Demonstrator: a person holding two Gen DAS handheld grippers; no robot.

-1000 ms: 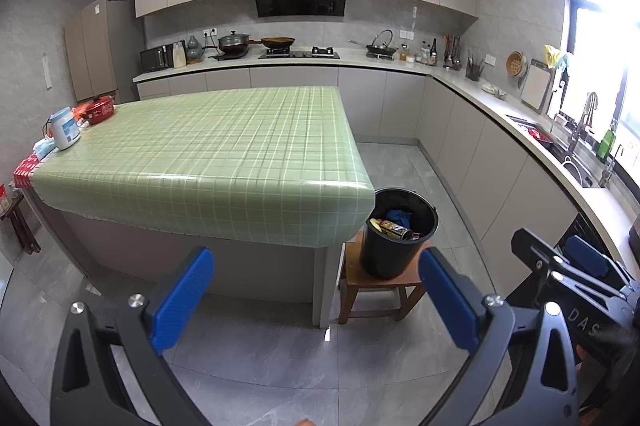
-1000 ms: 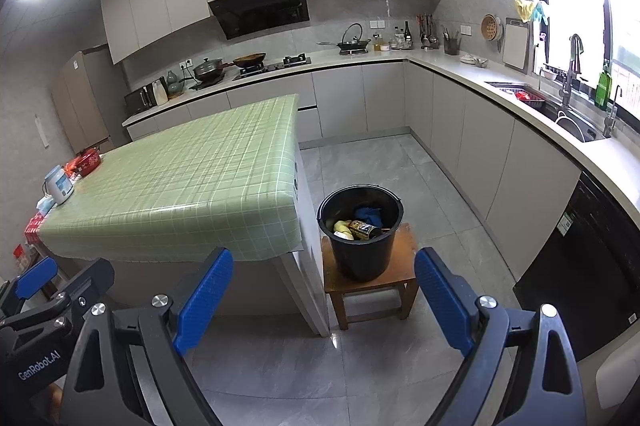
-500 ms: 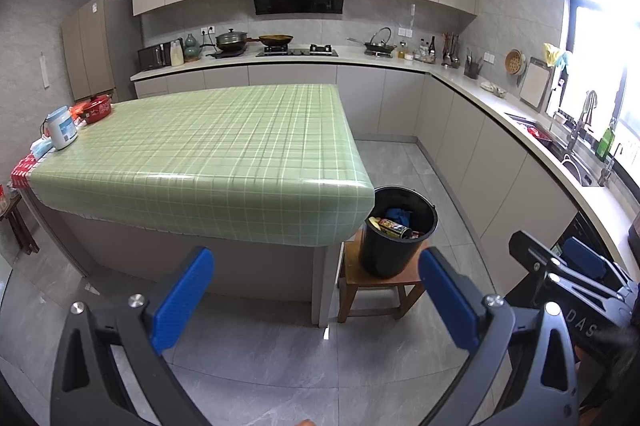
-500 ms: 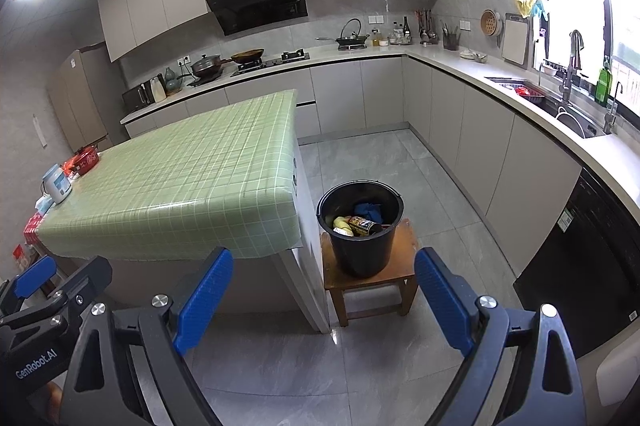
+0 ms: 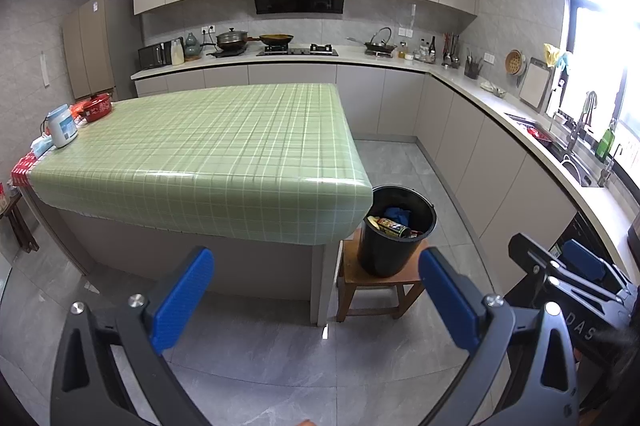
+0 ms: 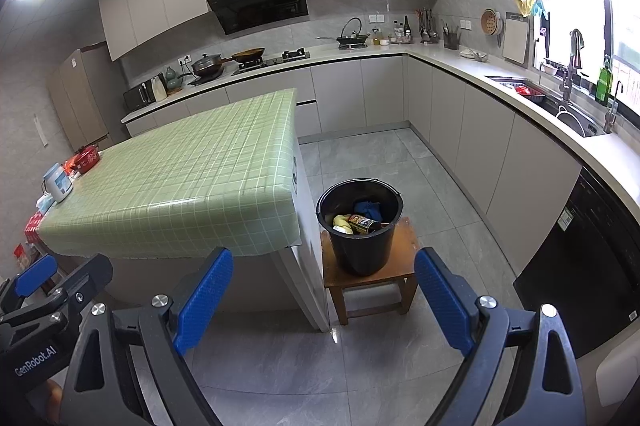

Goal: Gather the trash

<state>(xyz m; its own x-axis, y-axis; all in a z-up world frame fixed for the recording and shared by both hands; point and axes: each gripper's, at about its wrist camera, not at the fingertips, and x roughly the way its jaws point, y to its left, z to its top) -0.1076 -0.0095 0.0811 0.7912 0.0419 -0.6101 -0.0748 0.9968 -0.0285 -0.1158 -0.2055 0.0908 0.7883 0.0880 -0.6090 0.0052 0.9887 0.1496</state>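
Grey tile floor (image 5: 400,162), beige cabinets (image 6: 484,130), green-checked island (image 5: 208,150), bright window (image 6: 624,6).

Bucket (image 6: 360,226) sits on stool (image 6: 370,276), right of island (image 6: 180,186). Can (image 6: 364,223) lies in bucket. Counter (image 6: 520,106) runs behind and right.

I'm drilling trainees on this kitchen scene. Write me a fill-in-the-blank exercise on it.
1. The black bucket stands on a wooden ____.
2. The island table wears a checked cloth coloured ____.
3. The jaws of the left gripper and right gripper are both ____, holding nothing.
4. Inside the bucket, the cloth is coloured ____.

Missing words: stool; green; open; blue
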